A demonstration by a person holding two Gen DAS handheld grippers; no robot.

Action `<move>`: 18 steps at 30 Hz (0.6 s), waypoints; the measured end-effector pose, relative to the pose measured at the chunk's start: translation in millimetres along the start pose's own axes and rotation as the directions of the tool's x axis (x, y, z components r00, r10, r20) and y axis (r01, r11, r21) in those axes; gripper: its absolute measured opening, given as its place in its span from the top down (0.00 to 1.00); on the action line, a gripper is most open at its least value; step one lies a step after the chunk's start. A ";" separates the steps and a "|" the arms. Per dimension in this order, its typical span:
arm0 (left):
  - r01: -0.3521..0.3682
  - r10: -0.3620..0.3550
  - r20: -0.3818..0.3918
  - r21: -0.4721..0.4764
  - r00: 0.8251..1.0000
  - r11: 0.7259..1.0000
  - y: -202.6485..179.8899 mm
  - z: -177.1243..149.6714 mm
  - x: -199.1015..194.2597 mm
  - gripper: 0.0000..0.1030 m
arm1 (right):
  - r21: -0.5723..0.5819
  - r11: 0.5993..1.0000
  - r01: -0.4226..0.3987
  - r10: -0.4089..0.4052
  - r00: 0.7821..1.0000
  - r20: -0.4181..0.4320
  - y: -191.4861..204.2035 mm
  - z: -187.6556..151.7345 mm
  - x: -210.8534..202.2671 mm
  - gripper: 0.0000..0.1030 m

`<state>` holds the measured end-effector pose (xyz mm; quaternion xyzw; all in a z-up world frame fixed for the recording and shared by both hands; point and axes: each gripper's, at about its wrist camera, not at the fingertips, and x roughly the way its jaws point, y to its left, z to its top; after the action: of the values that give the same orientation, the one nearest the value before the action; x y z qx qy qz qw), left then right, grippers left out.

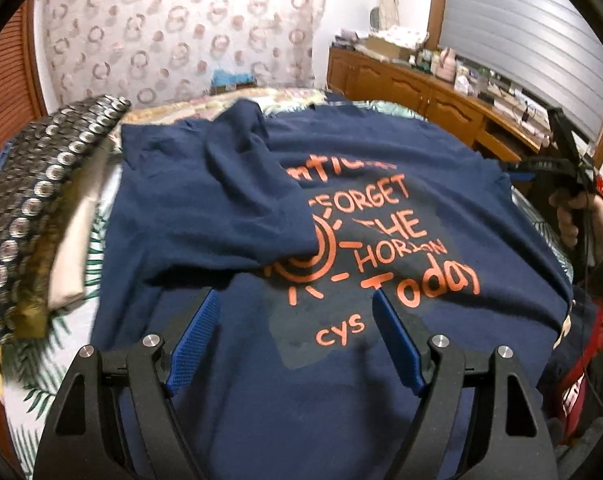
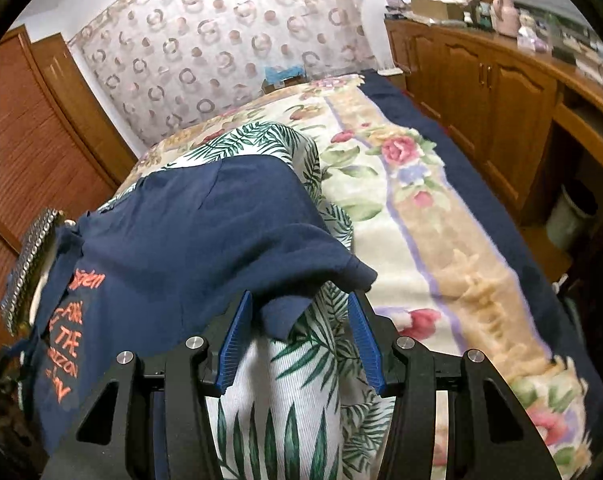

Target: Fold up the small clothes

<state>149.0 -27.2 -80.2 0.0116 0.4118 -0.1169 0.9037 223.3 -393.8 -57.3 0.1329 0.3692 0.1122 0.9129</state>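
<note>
Two grippers work a navy T-shirt (image 1: 341, 240) spread on the bed (image 2: 441, 216): the right gripper (image 2: 297, 340), nearer, straddles its loose sleeve (image 2: 285, 312) unclenched, while the left gripper (image 1: 293, 336) hovers released over the printed chest.

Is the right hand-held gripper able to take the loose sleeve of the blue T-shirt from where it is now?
Probably yes. The sleeve already lies between the open fingers of the right hand-held gripper, on the leaf-print cloth. Nothing covers it or blocks the way.
</note>
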 end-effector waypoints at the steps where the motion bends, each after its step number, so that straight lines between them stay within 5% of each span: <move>1: -0.001 0.001 -0.011 0.002 1.000 1.000 -0.3 -0.2 3.0 0.23 | 0.010 1.000 -0.004 0.004 1.000 -0.004 -3.1 1.8 3.7 0.49; 16: -0.044 0.047 -0.071 0.038 0.996 0.998 -5.8 -3.2 19.5 0.22 | 0.160 0.986 -0.056 0.065 0.996 -0.055 -31.5 17.1 15.0 0.48; 18: -0.042 0.044 -0.072 0.037 0.996 0.998 -5.6 -2.9 19.9 0.22 | 0.159 0.985 -0.063 0.073 0.996 -0.057 -32.3 18.3 15.7 0.58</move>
<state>158.2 -36.3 -96.5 0.0407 0.4418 -0.1042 0.8901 250.6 -422.3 -65.3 0.2135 0.4007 0.1180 0.8831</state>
